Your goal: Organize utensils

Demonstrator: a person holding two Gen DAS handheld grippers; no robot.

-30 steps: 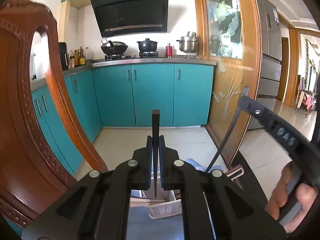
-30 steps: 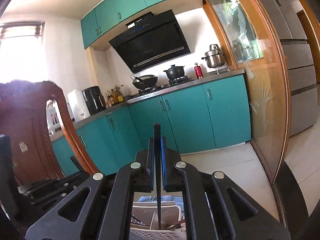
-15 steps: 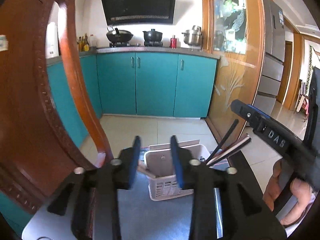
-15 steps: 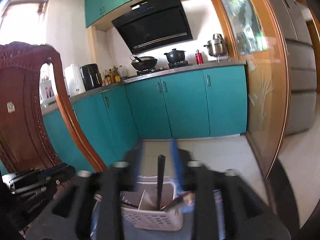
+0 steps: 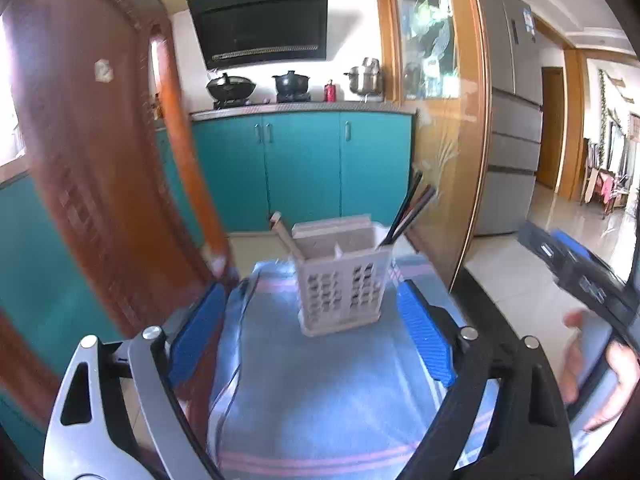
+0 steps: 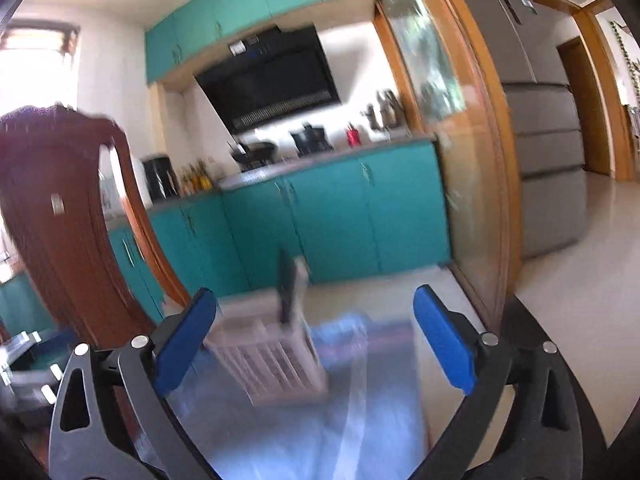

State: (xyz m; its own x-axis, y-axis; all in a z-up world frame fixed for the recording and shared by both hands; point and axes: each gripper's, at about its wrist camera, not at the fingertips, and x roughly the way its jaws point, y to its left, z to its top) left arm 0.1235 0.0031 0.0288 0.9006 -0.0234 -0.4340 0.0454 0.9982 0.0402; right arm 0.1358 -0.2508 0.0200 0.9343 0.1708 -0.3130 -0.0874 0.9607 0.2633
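Note:
A white perforated utensil basket (image 5: 344, 284) stands on a blue cloth (image 5: 328, 380). Dark chopsticks (image 5: 408, 212) lean out of its right compartment, and a pale handle (image 5: 280, 228) sticks out on the left. My left gripper (image 5: 310, 292) is short of the basket, its jaws opening wide with nothing between the pads. In the right wrist view the basket (image 6: 276, 360) is blurred, with a dark chopstick (image 6: 286, 292) upright in it. My right gripper (image 6: 315, 295) is also opening and holds nothing. A hand (image 5: 616, 372) carries the right gripper (image 5: 580, 276) at the right edge.
A carved wooden chair back (image 5: 100, 180) rises close on the left, also the chair back (image 6: 60, 220). A wood-framed glass partition (image 5: 448, 140) stands behind the table's dark right edge (image 5: 500, 320). Teal cabinets (image 5: 304, 168) and tiled floor lie beyond.
Each gripper was shut on a dark chopstick; both have let go and opened wide. The chopsticks now stand in the basket. Both grippers have dropped lower and drawn away from it.

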